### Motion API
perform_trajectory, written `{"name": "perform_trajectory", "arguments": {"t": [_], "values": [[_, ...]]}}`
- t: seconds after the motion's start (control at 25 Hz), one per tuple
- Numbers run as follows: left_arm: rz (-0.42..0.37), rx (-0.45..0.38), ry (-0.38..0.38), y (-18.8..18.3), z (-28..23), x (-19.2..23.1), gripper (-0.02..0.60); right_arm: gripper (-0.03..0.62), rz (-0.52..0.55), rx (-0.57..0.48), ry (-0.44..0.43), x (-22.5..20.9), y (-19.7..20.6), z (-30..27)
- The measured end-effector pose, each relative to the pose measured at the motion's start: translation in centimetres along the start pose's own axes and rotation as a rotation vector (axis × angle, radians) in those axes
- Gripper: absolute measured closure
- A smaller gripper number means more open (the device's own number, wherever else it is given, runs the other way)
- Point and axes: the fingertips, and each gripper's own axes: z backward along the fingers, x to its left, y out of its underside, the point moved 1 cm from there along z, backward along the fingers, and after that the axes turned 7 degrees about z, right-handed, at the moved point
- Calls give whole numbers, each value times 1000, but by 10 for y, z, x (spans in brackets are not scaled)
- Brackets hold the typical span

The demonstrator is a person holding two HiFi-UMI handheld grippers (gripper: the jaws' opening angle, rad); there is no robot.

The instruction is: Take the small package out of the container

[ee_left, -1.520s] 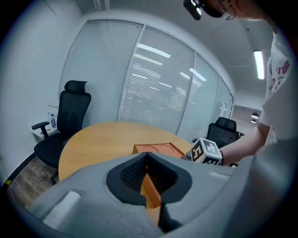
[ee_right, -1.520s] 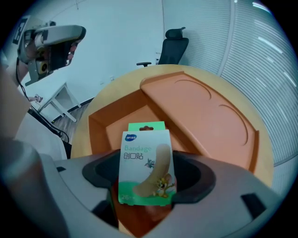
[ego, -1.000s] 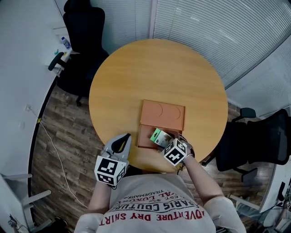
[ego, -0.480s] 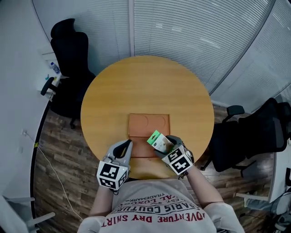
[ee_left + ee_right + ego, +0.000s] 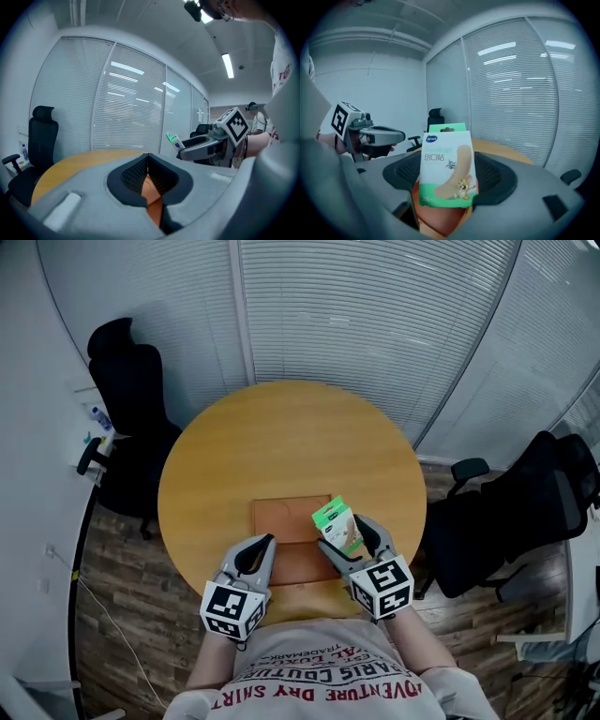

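My right gripper is shut on a small green-and-white package and holds it upright above the right edge of the flat orange container. In the right gripper view the package fills the gap between the jaws of the right gripper, its printed face toward the camera. My left gripper hovers over the container's near left part, shut with nothing in it. Through the left gripper a sliver of the orange container shows, and the right gripper with the package appears off to the right.
The container lies on a round wooden table, near its front edge. One black office chair stands left of the table and another to its right. Windows with blinds run behind it. The floor is dark wood.
The right gripper has lifted the package up and away from the container, turning it more upright. The left gripper has stayed shut beside it. The head view has shifted.
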Motion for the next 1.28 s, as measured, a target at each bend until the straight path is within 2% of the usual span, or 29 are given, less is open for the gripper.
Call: {"name": "perform_trajectory", "arguments": {"t": [0.16, 0.4, 0.96, 1.28], "values": [[-10, -27, 15, -13, -2, -2, 569, 237, -47, -98, 46, -8, -15, 11], [-19, -48, 11, -24, -2, -2, 569, 237, -108, -200, 54, -11, -31, 24], [-3, -41, 0, -24, 5, 10, 569, 238, -19, -175, 53, 5, -39, 23], [2, -30, -1, -18, 3, -1, 569, 238, -32, -184, 41, 6, -39, 31]]}}
